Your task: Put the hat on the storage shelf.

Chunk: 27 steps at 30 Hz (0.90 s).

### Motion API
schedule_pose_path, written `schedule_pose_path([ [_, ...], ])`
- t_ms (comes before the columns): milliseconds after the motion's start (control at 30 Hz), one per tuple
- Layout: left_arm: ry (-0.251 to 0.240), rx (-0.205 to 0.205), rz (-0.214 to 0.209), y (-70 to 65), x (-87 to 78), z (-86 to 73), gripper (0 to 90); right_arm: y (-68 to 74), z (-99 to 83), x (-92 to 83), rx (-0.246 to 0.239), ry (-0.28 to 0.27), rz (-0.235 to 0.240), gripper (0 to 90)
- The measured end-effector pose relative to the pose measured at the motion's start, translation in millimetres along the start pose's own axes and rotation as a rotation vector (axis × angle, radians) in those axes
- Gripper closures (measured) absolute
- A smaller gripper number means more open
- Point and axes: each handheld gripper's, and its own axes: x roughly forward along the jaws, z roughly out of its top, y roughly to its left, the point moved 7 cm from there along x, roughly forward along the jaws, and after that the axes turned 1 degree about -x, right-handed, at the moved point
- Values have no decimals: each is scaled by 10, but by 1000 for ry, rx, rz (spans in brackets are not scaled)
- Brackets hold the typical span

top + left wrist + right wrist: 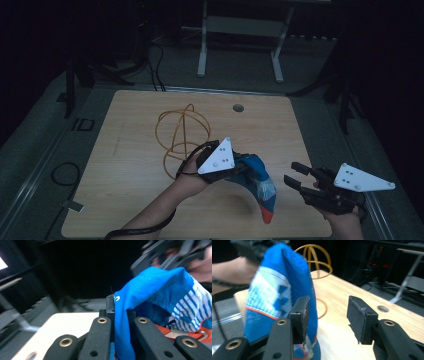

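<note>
Holding the blue garment pinched, the left gripper lifted it; the right gripper, jaws apart, needed a fresh hold.

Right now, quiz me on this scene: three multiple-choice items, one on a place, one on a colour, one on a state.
1. Where does the wire ball frame stand?
A. on the table, beyond the left gripper
B. on the floor
C. between the right gripper's jaws

2. What is the main colour of the cloth?
A. green
B. blue
C. black

3. How do the grippers stand?
A. both open and empty
B. right shut on the cloth, left open
C. left shut on the cloth, right open

Answers: 1 A, the high view shows the orange frame on the table past the left gripper. 2 B, blue with white stripes and an orange edge. 3 C, the left gripper view shows cloth pinched between the jaws; the right gripper has a bare gap.
</note>
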Motion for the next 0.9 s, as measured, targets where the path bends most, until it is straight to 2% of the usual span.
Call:
schedule_pose_path([
  [33,-10,-9,-37,-13,-11,-2,888,30,-20,8,-9,6,14,527],
  [67,-27,0,-61,-25,-26,-2,888,57,-37,18,-17,10,22,527],
  [100,-28,6,-66,-27,-35,-10,888,90,-53,27,-20,13,37,531],
  [233,-79,26,-132,-54,-80,-18,888,217,-102,56,-20,16,83,543],
  [300,-109,33,-158,-66,-100,-14,888,291,-124,79,-21,18,111,548],
  [367,-113,51,-162,-76,-102,-12,888,367,-142,117,-42,31,131,546],
  [400,-113,51,-162,-76,-102,-12,888,367,-142,117,-42,31,131,546],
  [500,-128,54,-204,-120,-99,7,888,458,-127,190,-57,29,136,550],
  [633,-134,57,-198,-129,-84,26,887,492,-85,254,-62,27,155,576],
  [767,-152,54,-205,-144,-94,56,887,508,-86,316,-72,37,150,653],
  [900,-142,47,-205,-147,-89,61,887,495,-95,341,-62,41,141,844],
])
